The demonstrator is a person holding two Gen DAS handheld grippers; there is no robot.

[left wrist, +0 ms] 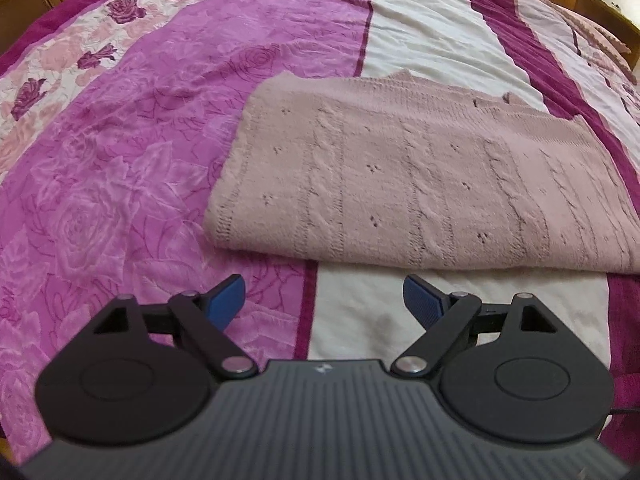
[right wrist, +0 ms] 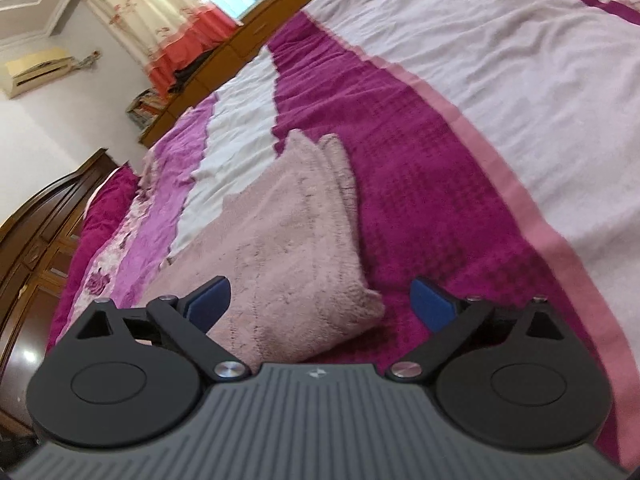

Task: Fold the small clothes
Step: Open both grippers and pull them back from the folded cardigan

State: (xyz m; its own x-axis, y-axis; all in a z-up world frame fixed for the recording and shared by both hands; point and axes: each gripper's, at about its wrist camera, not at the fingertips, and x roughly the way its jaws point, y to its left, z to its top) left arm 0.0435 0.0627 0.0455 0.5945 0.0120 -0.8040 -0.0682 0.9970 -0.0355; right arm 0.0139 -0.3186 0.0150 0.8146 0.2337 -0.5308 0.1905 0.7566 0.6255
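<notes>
A pale pink cable-knit garment [left wrist: 416, 176] lies folded into a flat rectangle on the bed. In the left wrist view my left gripper [left wrist: 324, 300] is open and empty, just short of the garment's near folded edge. In the right wrist view the same garment [right wrist: 280, 240] runs away from me, and its near corner lies between the open jaws of my right gripper [right wrist: 320, 304]. The blue pads [right wrist: 432, 308] do not touch the cloth.
The bed is covered by a striped bedspread [left wrist: 120, 160] in magenta, white and rose print. A wooden headboard [right wrist: 256, 40] and curtains [right wrist: 160, 12] stand at the far side. A dark wooden cabinet [right wrist: 40, 232] stands at the left.
</notes>
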